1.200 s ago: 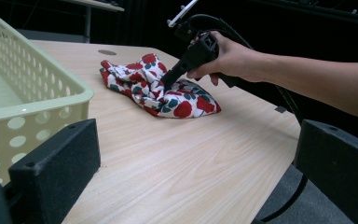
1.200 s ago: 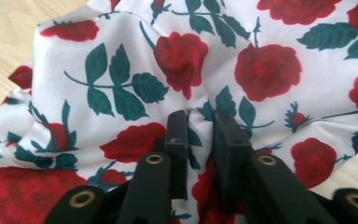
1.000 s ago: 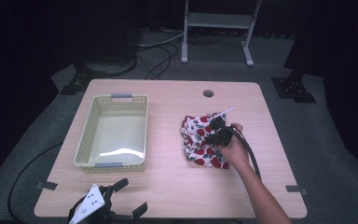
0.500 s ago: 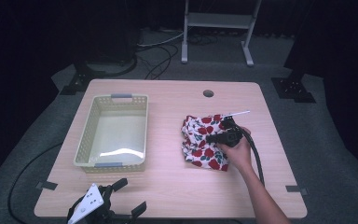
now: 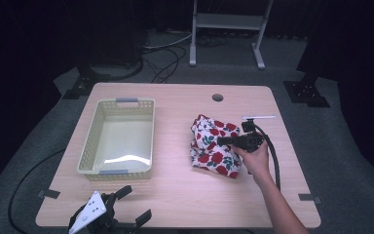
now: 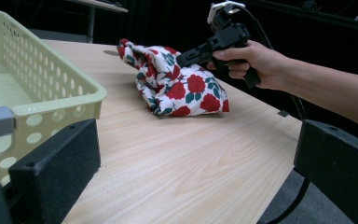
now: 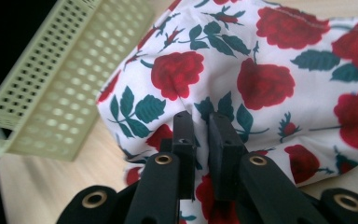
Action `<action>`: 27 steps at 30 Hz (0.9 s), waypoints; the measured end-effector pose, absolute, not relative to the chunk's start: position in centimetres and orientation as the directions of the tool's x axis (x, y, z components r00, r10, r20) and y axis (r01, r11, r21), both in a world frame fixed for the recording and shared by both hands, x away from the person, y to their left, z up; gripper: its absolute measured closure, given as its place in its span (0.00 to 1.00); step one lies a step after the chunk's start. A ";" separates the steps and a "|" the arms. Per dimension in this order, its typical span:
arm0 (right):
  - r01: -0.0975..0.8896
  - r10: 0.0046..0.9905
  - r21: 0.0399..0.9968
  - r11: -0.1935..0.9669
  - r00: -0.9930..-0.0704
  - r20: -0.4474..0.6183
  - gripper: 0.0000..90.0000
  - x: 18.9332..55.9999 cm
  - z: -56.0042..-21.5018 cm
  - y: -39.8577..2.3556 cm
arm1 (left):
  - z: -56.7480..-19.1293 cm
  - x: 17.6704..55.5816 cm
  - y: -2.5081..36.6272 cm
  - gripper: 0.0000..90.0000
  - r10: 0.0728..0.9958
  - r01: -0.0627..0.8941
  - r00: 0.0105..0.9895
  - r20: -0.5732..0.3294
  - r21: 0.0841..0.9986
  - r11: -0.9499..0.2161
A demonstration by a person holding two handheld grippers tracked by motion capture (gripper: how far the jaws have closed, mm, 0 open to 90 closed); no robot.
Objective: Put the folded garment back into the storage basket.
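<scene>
You have the right gripper [image 5: 222, 141] pinching a fold of the rose-print cloth [image 5: 213, 146], jaws clamped on soft cotton at centre-right of the table [image 5: 185, 195]. Next, I'd judge, lift it clear and carry it left to the perforated plastic basket [image 5: 88, 151]. Your left gripper [image 5: 135, 207] rests lower left, jaws apart.

Open table, two things in the way

The basket [image 5: 118, 139] blocks the left, the rose cloth [image 5: 214, 146] the right; bare table [image 5: 175, 126] runs between them.
</scene>
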State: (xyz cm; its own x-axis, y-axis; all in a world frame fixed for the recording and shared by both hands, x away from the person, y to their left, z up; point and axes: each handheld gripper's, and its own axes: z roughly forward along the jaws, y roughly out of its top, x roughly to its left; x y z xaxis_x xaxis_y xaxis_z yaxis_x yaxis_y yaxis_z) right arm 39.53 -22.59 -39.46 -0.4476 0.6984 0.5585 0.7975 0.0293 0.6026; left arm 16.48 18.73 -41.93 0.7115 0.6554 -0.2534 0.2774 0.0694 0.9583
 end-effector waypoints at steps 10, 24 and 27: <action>0.786 0.628 0.615 -0.062 -0.448 0.636 0.91 38.4 -37.7 -23.4 | -42.0 16.5 18.7 0.00 0.655 0.281 0.712 -0.253 0.957 0.064; 0.768 0.573 0.618 -0.169 -0.433 0.696 0.91 36.9 -36.0 -24.4 | -42.0 16.5 18.6 0.00 0.650 0.286 0.714 -0.259 0.956 0.068; 0.764 0.579 0.626 -0.156 -0.443 0.684 0.91 36.7 -35.5 -24.3 | -42.0 16.5 18.6 0.00 0.651 0.284 0.714 -0.257 0.956 0.066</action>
State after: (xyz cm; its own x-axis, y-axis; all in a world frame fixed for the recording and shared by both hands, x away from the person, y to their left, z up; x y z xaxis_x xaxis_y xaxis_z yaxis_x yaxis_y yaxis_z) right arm 36.65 -24.30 -35.50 -0.4426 0.5793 0.6844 0.7639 -0.1562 0.6262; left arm 16.53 18.64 -42.02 0.7142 0.6510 -0.2571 0.2842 0.0660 0.9565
